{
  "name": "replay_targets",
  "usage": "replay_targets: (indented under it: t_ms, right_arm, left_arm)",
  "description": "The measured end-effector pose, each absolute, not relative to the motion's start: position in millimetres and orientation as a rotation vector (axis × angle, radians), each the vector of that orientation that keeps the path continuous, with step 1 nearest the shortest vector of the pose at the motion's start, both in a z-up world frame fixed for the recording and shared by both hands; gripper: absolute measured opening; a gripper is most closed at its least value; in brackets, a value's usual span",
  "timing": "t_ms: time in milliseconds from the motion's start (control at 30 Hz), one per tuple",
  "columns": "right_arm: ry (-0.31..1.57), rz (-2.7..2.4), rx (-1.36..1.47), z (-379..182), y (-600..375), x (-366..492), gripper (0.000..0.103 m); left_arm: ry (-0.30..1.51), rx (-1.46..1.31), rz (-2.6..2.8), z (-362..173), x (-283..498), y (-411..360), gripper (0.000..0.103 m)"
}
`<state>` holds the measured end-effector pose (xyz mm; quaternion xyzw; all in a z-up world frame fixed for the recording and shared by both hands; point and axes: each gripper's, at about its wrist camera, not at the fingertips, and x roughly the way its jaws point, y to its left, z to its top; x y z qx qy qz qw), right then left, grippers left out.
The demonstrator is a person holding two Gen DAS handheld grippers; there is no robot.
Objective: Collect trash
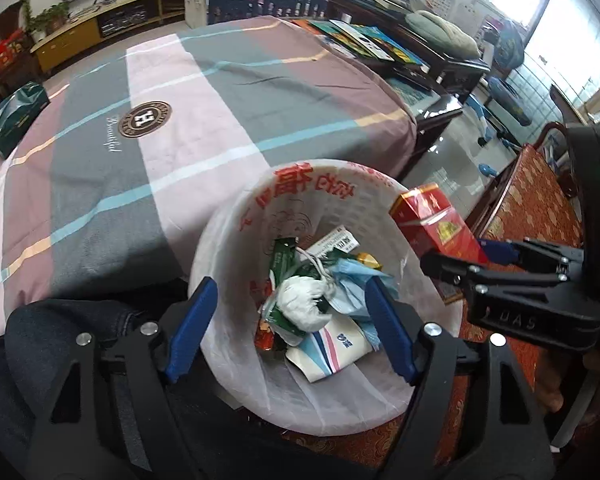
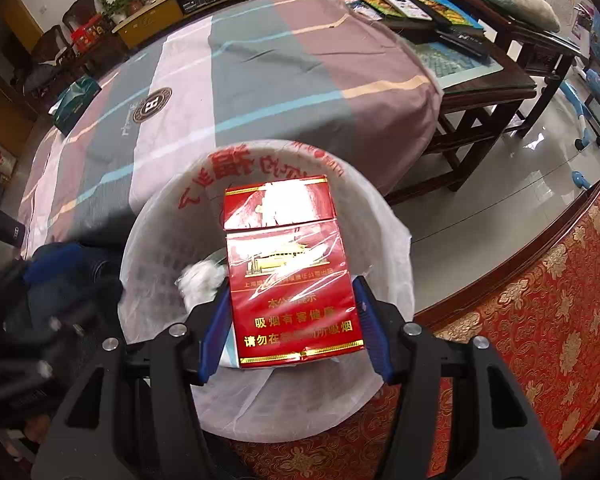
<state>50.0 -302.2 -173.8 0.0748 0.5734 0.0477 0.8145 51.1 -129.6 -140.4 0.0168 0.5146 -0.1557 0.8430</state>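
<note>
Right gripper [image 2: 288, 320] jaws clamped on red cigarette pack [image 2: 288, 272], tilted steeply down over bin [image 2: 148, 248].

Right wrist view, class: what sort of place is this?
Probably a home living room: a long yellow wooden media cabinet, a dark wooden coffee table strewn with colourful books, and a striped cloth-covered table.

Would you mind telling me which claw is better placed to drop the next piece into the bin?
The right claw: it grips the red cigarette pack above the lined bin. The left claw is open and empty.
</note>
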Motion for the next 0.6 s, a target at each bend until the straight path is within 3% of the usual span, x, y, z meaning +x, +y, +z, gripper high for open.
replay_targets:
  t_ms: [267, 400, 600]
  right_arm:
    - [1.272, 0.127, 0.168, -181.4, -288.4, 48.8, 0.060]
    - [1.254, 0.108, 0.207, -172.4, -291.8, 47.9, 0.073]
    - [1.148, 0.102, 0.201, -133.8, -286.3, 44.1, 0.082]
  left_arm:
    - [1.028, -0.079, -0.141, -118.6, 58.1, -80.5, 0.082]
    - [0.969, -0.093, -0.081, -100.8, 54.9, -60.8, 0.086]
    - [0.910, -0.109, 0.014, -72.4, 45.2, -33.9, 0.092]
